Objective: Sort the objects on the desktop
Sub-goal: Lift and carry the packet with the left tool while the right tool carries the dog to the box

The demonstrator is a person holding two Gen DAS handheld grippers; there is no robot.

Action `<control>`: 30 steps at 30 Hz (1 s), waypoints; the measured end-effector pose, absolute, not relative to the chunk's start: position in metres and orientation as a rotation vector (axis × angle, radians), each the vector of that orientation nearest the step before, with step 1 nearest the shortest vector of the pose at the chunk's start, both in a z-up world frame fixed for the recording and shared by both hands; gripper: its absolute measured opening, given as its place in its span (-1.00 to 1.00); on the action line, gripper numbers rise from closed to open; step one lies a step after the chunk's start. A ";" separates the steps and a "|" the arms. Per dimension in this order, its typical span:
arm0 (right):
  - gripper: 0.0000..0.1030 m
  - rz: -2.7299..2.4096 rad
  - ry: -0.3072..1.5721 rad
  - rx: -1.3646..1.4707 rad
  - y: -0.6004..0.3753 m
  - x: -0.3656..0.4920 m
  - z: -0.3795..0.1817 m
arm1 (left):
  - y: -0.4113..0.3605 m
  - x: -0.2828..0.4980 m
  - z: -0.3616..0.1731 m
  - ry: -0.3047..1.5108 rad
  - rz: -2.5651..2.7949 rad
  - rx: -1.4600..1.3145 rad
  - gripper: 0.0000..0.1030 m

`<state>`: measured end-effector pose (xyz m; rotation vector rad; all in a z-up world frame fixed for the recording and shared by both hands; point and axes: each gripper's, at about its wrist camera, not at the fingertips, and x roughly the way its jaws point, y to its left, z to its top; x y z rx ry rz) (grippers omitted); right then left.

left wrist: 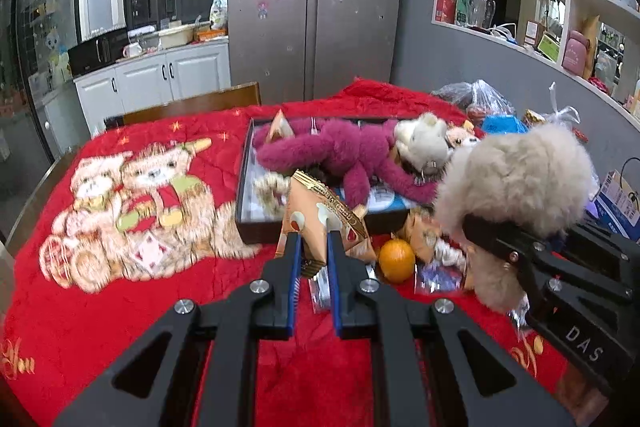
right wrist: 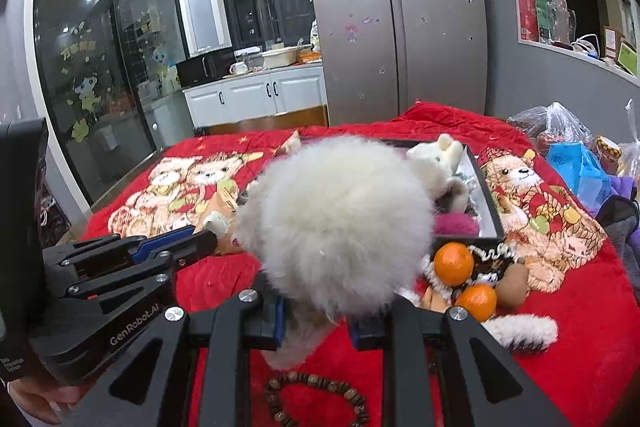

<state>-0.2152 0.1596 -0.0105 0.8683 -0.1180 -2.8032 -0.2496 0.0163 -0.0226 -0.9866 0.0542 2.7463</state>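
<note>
the left gripper (left wrist: 313, 247) is pinched on a tan snack packet (left wrist: 320, 223), its fingers pressed against the packet's lower end just in front of the dark tray (left wrist: 245, 163). the right gripper (right wrist: 316, 323) is clamped on a fluffy cream plush (right wrist: 336, 227), whose fur bulges out over the jaws and hides the fingertips. both loads hang above the red blanket (left wrist: 120, 327), close beside each other. the tray already holds a magenta plush (left wrist: 340, 151) and a white plush (left wrist: 424, 139); an orange (left wrist: 396, 261) lies just outside its near wall, and a bead bracelet (right wrist: 320, 399) lies under the right gripper. to do this step well, the person should probably carry one load in at a time, lift clear of the tray wall, and release only once the piece rests inside, since the fluffy plush blocks the right view.
</note>
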 end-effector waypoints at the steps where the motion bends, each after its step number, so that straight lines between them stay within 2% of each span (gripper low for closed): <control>1: -0.57 -2.805 -0.121 0.866 0.162 -0.217 -0.007 | 0.019 -0.254 -0.017 0.063 2.751 -0.982 -0.75; 9: -0.57 -2.832 -0.088 0.845 0.172 -0.243 0.024 | 0.048 -0.296 0.026 0.105 2.761 -0.906 -0.74; 16: -0.57 -2.828 -0.110 0.878 0.184 -0.296 0.044 | 0.066 -0.349 0.045 0.071 2.752 -0.871 -0.74; 24: -0.57 -2.849 -0.072 0.852 0.190 -0.347 0.046 | 0.061 -0.399 0.036 0.072 2.806 -0.859 -0.74; 30: -0.57 -2.876 0.010 0.870 0.192 -0.370 0.028 | 0.053 -0.432 0.004 0.058 2.813 -0.934 -0.74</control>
